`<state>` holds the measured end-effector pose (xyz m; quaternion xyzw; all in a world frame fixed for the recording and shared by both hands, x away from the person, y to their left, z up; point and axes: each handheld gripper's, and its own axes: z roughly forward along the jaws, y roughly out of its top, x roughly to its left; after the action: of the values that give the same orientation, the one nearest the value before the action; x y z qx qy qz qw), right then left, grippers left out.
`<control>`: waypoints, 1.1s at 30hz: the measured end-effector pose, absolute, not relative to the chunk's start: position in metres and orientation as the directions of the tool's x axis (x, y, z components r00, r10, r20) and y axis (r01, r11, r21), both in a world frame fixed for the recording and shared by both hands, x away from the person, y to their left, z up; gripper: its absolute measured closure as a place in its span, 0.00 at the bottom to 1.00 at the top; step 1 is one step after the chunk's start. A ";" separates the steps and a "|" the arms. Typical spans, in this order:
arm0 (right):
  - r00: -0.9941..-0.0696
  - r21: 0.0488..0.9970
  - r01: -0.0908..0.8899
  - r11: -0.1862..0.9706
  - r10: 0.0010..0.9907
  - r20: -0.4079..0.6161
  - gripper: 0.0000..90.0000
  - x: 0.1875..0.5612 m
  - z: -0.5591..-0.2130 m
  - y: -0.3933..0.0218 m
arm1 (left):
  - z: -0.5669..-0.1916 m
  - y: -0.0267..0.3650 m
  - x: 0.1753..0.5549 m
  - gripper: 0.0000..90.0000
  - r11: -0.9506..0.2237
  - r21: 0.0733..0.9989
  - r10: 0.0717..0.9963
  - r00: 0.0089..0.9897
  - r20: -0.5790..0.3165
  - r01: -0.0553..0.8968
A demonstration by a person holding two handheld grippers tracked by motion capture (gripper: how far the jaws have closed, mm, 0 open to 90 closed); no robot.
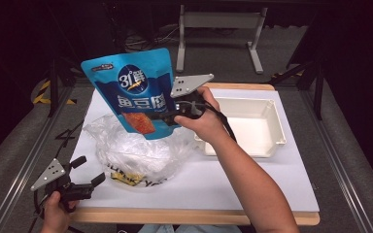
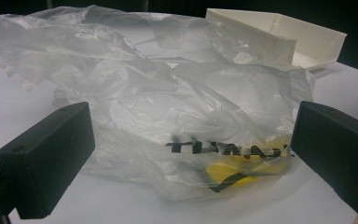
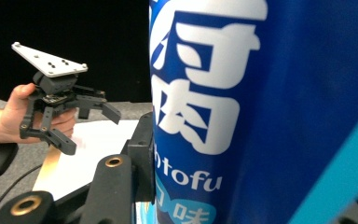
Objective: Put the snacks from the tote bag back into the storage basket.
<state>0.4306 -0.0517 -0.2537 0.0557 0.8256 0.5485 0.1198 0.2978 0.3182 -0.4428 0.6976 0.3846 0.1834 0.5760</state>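
Right tongs (image 1: 167, 116) pinching glossy blue fish-tofu snack pouch (image 1: 131, 92), holding it upright in air above crumpled clear plastic bag (image 1: 136, 150) mid-counter. Left tongs (image 1: 85, 170) spread, idle at near left corner. I judge the pouch is lifted out; next, carry it to shallow white plastic tray (image 1: 272, 121) near right edge, lower, release.

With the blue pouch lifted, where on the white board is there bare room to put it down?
The white tray is empty. The white board is bare in front of the tray, across the near right. A narrower strip runs along the near edge by the left gripper. The plastic bag crowds the left middle, under the blue pouch held by the right gripper.
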 end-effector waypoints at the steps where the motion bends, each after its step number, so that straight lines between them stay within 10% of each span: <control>1: -0.963 0.918 -0.038 0.394 0.231 -0.139 0.61 0.431 -0.253 -0.056 | -0.443 0.318 0.298 0.00 -0.035 0.946 0.748 0.636 -0.189 0.322; 33: -0.872 0.931 0.054 0.362 0.472 -0.133 0.61 0.438 -0.238 -0.182 | -0.443 0.317 0.298 0.00 -0.040 0.945 0.756 0.629 -0.183 0.324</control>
<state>0.4376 -0.1818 -0.2383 0.1636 0.8021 0.5408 0.1932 0.2980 0.3169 -0.4431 0.6963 0.3877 0.1882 0.5740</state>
